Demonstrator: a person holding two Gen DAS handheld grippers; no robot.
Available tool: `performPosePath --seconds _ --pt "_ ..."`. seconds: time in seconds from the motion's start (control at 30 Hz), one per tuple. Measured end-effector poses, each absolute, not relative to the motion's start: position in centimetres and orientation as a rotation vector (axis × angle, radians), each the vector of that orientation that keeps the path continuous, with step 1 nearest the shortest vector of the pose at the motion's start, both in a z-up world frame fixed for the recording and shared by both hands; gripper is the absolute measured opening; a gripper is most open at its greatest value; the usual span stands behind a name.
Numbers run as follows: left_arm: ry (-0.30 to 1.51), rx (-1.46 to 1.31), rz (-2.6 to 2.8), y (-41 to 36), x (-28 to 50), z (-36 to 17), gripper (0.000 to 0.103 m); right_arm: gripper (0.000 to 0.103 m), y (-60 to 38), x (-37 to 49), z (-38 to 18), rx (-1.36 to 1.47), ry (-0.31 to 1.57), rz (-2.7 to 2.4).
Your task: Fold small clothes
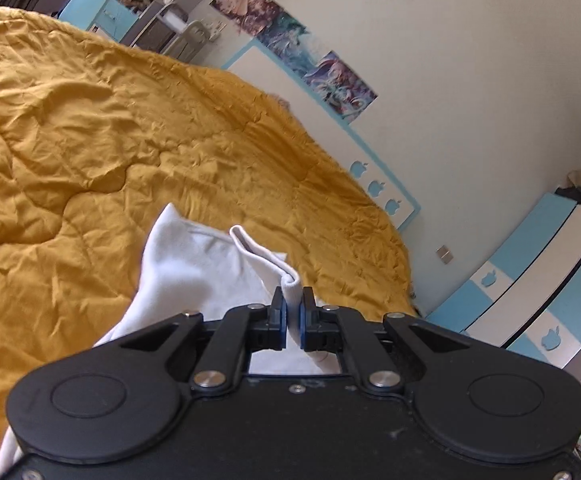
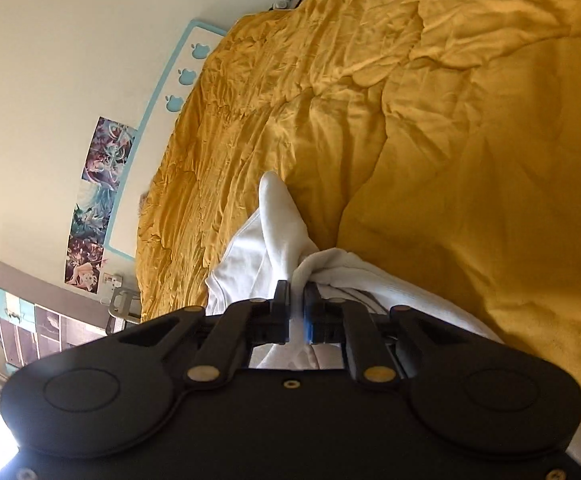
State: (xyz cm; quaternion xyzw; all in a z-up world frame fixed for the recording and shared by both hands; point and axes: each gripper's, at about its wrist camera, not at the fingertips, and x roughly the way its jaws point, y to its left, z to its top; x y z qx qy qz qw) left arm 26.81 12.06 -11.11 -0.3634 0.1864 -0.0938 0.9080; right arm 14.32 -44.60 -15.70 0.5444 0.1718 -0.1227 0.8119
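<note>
A small white garment (image 1: 194, 272) hangs over the mustard-yellow bedspread (image 1: 70, 140). My left gripper (image 1: 292, 300) is shut on a folded edge of it, which sticks up between the blue pads. In the right wrist view the same white garment (image 2: 278, 236) bunches in front of my right gripper (image 2: 296, 296), which is shut on a gathered corner of it. The cloth trails down under both grippers, and its lower part is hidden by their black bodies. The bedspread (image 2: 470, 160) lies behind it.
The rumpled bedspread covers a bed against a cream wall (image 1: 450, 60). A white headboard with blue trim and apple cut-outs (image 1: 374, 184) runs along the bed's far edge. Posters (image 1: 290, 44) hang above it. A blue-and-white cabinet (image 1: 538, 280) stands to the right.
</note>
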Motion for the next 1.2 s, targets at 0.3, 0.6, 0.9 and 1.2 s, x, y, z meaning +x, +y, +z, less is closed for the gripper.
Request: performPosePath --seconds 0.3,0.6,0.9,1.2 --pt "0.635 -0.831 -0.092 14.0 27.7 -16.5 0.009 0.026 -44.7 14.6 -16.8 1.146 0.443 -0.309" --pt "0.633 -0.751 -0.051 14.1 31.7 -15.7 0.028 0.039 -45.5 14.2 -15.9 1.170 0.477 -0.315" --pt "0.560 -0.733 -0.108 13.8 33.6 -14.8 0.011 0.048 -45.5 17.5 -9.6 0.726 0.419 -0.234" --pt "0.456 -0.683 -0.132 13.1 32.8 -14.3 0.000 0.055 -46.4 29.9 -11.6 0.445 0.542 -0.251"
